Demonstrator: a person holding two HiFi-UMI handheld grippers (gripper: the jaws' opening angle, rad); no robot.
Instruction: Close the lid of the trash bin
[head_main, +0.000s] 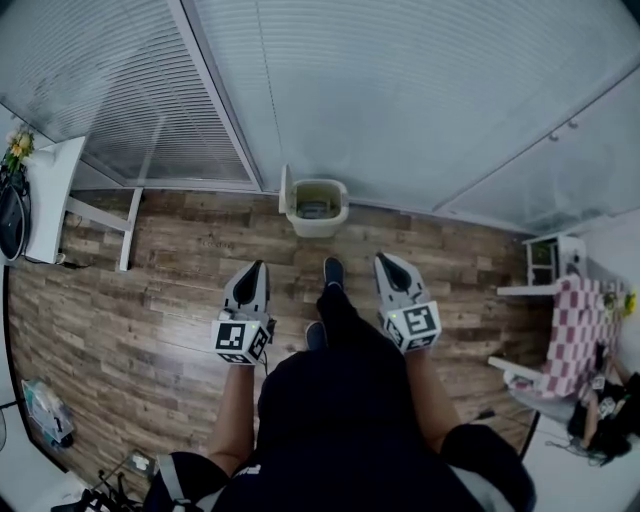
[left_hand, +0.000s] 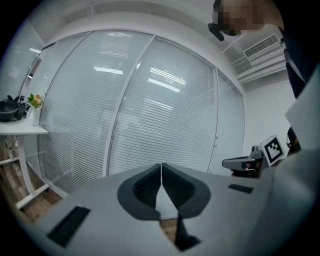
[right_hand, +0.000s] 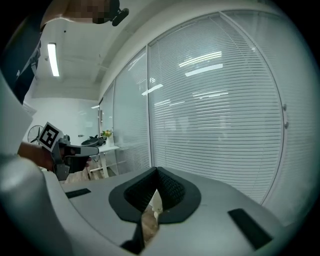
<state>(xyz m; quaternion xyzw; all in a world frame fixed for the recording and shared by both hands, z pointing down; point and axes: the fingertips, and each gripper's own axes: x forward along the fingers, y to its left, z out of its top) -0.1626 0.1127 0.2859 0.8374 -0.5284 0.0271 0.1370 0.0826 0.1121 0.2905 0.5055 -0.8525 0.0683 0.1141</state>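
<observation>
A cream trash bin (head_main: 316, 208) stands on the wood floor against the glass wall, its lid (head_main: 284, 189) upright at its left side and its mouth uncovered. My left gripper (head_main: 259, 266) and right gripper (head_main: 382, 259) are held side by side in the air, short of the bin, pointing toward it. Each has its jaws together with nothing between them. In the left gripper view the pads meet at the left gripper's tip (left_hand: 161, 165), and the right gripper (left_hand: 244, 163) shows off to the side. In the right gripper view the right gripper's tips (right_hand: 156, 170) touch.
Glass walls with white blinds (head_main: 400, 90) run behind the bin. A white desk (head_main: 50, 200) with flowers (head_main: 18, 148) stands at the left. A pink checked seat (head_main: 575, 320) and a white shelf (head_main: 545, 260) are at the right. The person's shoes (head_main: 333, 270) are between the grippers.
</observation>
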